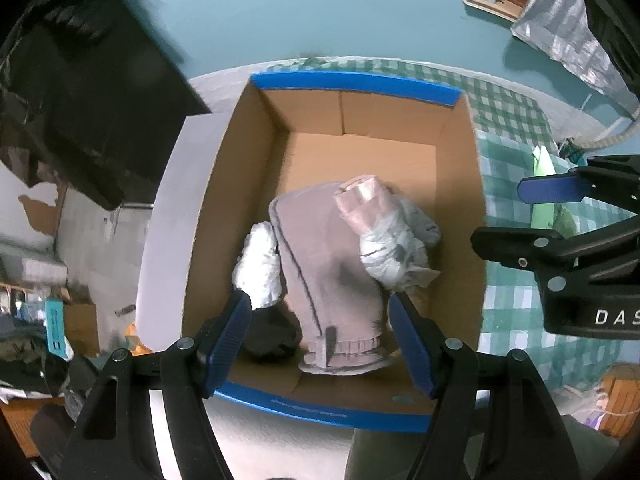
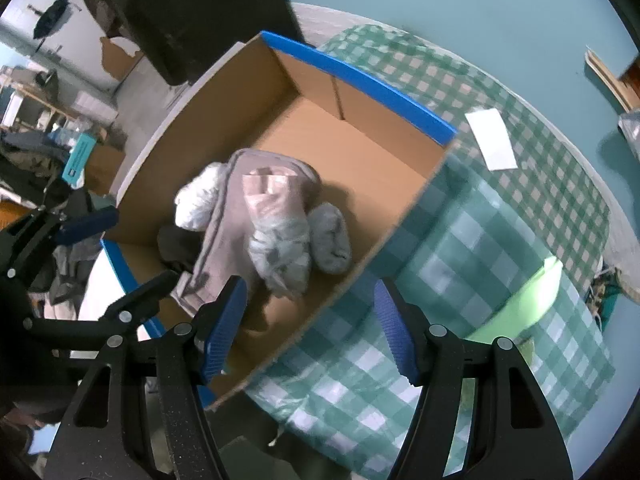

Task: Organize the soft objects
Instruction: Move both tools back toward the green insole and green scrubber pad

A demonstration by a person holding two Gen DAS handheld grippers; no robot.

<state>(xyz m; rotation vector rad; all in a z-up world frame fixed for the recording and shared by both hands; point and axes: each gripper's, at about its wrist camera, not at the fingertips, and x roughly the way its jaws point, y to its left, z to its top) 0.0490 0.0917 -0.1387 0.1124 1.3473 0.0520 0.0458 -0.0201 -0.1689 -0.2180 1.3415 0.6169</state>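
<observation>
- Both jaws stand spread and hold nothing: left gripper (image 1: 320,344) over the box (image 1: 460,200), right gripper (image 2: 308,328) at its edge.
- Pink garment (image 1: 320,264) lies in the box with other bundles; the drop looks done.
- Next: fetch another soft item, perhaps the green one (image 2: 520,300).

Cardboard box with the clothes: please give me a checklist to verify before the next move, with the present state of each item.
1. Left tongs open and holding nothing: ok.
2. Right tongs open and holding nothing: ok.
3. Pinkish-grey garment lies fully inside the cardboard box: ok.
4. White bundle and grey roll also inside the box, beside the garment: ok.
5. Free room on the box floor at the far end: ok.
6. Green item on the checked cloth, outside the box, is soft and next to be packed: cannot tell.
</observation>
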